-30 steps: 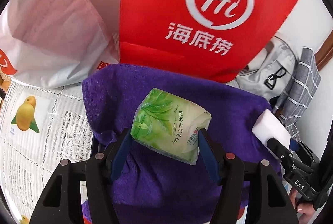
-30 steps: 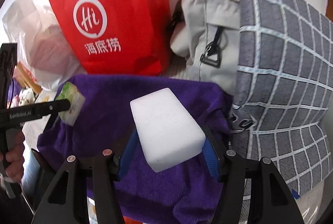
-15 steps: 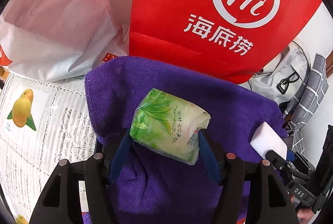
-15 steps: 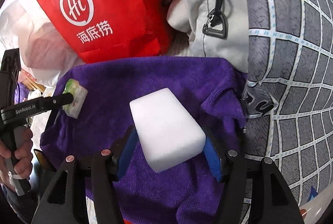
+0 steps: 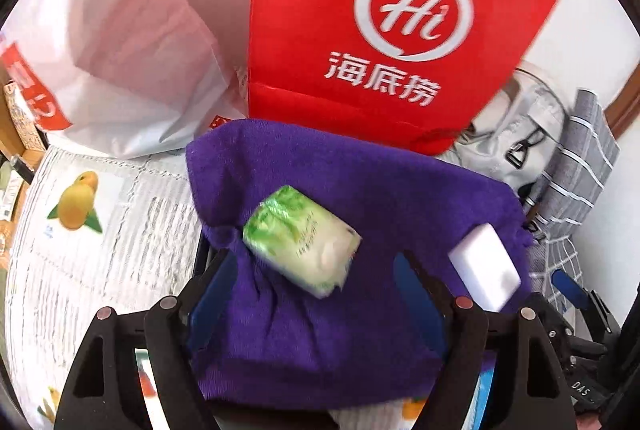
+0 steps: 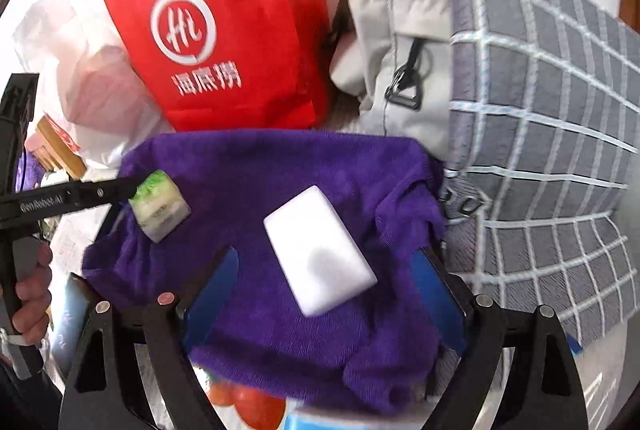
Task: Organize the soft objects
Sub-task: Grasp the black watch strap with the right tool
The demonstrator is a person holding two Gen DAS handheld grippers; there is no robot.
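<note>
A green tissue pack [image 5: 300, 242] lies on the purple towel [image 5: 360, 190], just ahead of my open left gripper [image 5: 320, 286], whose jaws stand wide on either side. A white sponge block [image 6: 320, 250] lies on the same towel [image 6: 280, 170] between the spread jaws of my open right gripper [image 6: 332, 290]. The sponge also shows in the left wrist view [image 5: 484, 266], and the tissue pack in the right wrist view [image 6: 160, 204], next to the left gripper's finger [image 6: 100, 192].
A red paper bag [image 5: 380, 30] stands behind the towel, a white plastic bag [image 5: 112, 50] to its left. A grey backpack [image 6: 396, 70] and a grey checked cushion [image 6: 540, 130] sit at the right. A fruit-print tablecloth [image 5: 100, 230] covers the table at the left.
Both grippers have opened. The tissue pack has left the left jaws and the sponge the right jaws; both now lie on the purple towel.
</note>
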